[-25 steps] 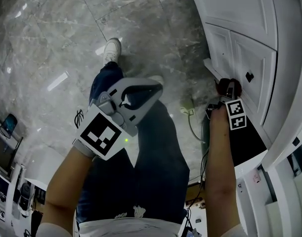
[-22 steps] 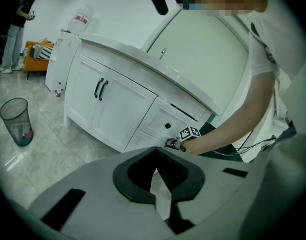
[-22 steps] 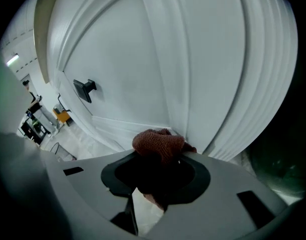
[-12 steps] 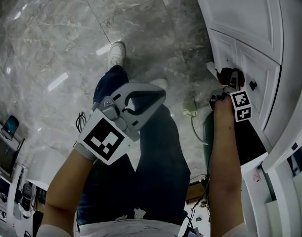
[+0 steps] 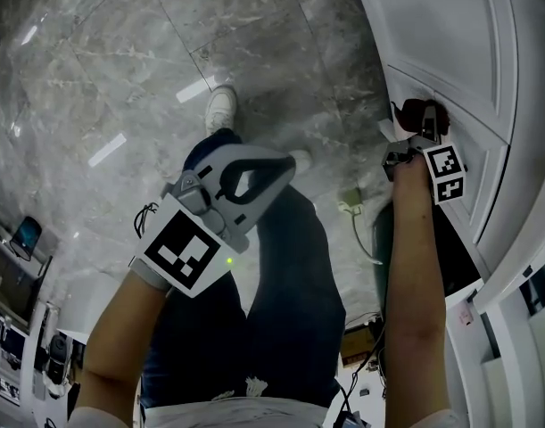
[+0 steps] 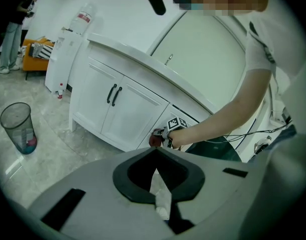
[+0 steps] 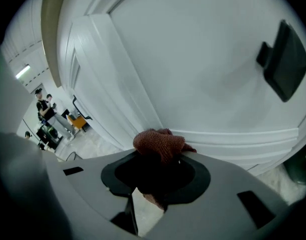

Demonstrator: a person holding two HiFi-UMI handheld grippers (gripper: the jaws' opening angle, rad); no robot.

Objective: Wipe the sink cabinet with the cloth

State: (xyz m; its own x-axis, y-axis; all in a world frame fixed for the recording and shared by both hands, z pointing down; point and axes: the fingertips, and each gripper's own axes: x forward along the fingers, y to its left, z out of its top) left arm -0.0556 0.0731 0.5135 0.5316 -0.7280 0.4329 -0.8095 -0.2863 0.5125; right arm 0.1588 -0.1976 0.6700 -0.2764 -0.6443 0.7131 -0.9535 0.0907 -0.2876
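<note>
Rust-red cloth (image 7: 160, 143), clenched in the right gripper (image 7: 159, 160), presses against the white sink cabinet door (image 7: 203, 59) at its panel's moulded edge, so wiping seems under way and likely needs a firm sweep across next, while the left gripper (image 6: 156, 156) hangs closed and empty.

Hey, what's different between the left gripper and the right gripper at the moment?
The right gripper is clamped on a reddish-brown cloth; the left gripper grips nothing. The right gripper holds the cloth up against the white cabinet door; the left gripper hangs away from the door, over the person's legs. Both have their jaws together.
</note>
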